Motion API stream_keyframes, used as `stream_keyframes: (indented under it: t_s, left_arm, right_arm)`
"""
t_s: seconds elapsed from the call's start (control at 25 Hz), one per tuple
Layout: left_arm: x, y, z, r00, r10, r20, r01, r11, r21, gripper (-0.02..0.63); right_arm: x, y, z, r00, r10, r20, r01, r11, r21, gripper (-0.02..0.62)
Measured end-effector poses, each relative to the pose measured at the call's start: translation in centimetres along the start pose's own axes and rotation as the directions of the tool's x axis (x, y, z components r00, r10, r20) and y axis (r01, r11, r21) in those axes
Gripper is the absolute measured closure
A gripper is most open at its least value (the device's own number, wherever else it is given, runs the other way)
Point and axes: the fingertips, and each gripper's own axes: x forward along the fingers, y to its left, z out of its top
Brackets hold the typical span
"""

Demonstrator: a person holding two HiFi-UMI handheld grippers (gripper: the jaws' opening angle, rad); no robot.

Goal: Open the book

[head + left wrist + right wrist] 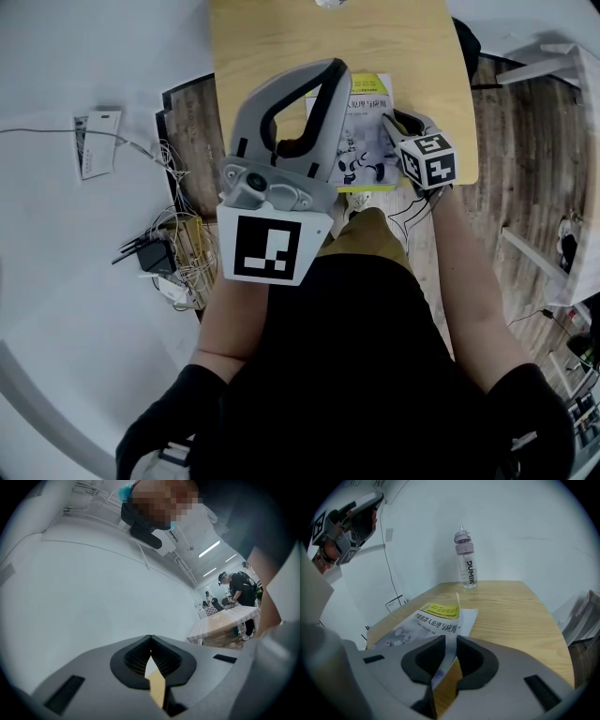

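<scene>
Pinching the cover edge of the book (pixel 431 620), the right gripper (pixel 450 641) holds it slightly raised; swinging it open remains; left gripper (pixel 150 639) closed, empty.

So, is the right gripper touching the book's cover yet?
Touching. The right gripper view shows the cover lifted off the pages with its edge pinched in the right gripper.

Bare wood across the right half of the tabletop (pixel 520 616), open from near edge to far edge. Only a bottle (pixel 465 559) at the far edge, upright, well apart from the book (pixel 424 620). Book's lifted cover on edge between the right claw (pixel 449 644) pads, walling off the left side. Left claw (pixel 330 75) held high at the left, well above the wood, room beneath.
</scene>
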Motion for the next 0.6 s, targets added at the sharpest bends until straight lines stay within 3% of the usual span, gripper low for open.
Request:
stream_keyframes:
  t_s: [0.6]
  left_arm:
    - [0.2,-1.4,0.5,1.000,0.011,-0.010,-0.011,1.000,0.016,0.597]
  right_arm:
    - [-1.7,1.0,-1.8,0.998,0.057,0.021,-0.059,0.996,0.071,0.517]
